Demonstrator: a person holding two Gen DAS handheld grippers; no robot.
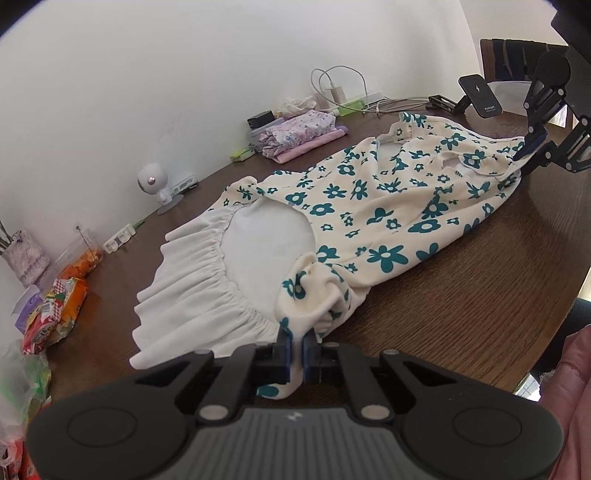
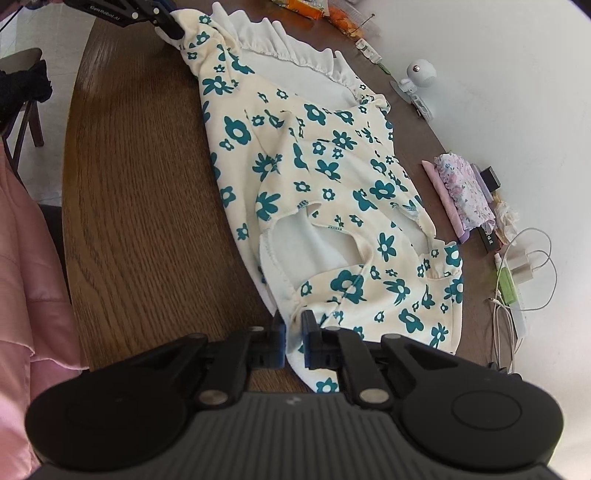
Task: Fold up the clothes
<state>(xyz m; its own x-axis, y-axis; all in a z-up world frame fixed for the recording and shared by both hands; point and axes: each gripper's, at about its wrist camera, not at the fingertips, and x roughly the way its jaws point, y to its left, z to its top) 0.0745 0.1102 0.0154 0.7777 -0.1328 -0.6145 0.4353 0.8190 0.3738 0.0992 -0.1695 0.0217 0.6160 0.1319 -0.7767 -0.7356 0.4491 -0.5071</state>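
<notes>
Left wrist view shows the left gripper (image 1: 298, 341) clamped on a bunched corner of the dress (image 1: 369, 206), at the end where the white ruffle (image 1: 192, 288) fans out. That dress, cream with teal flowers, lies spread lengthwise on the brown wooden table (image 1: 461, 306). At the far end of the dress the right gripper (image 1: 522, 149) pinches the cloth by an armhole. From the right wrist view, the right gripper (image 2: 293, 332) has its blue pads closed on a fold of the dress (image 2: 332, 166) just beside the open armhole, and the left gripper (image 2: 173, 27) holds the opposite corner. Beyond the dress, against the wall, sit a folded lilac garment (image 1: 299, 134), a white charger with cables (image 1: 334, 90) and a small white camera (image 1: 153, 182). A pink sleeve (image 2: 22, 258) shows near the table (image 2: 140, 203) edge
</notes>
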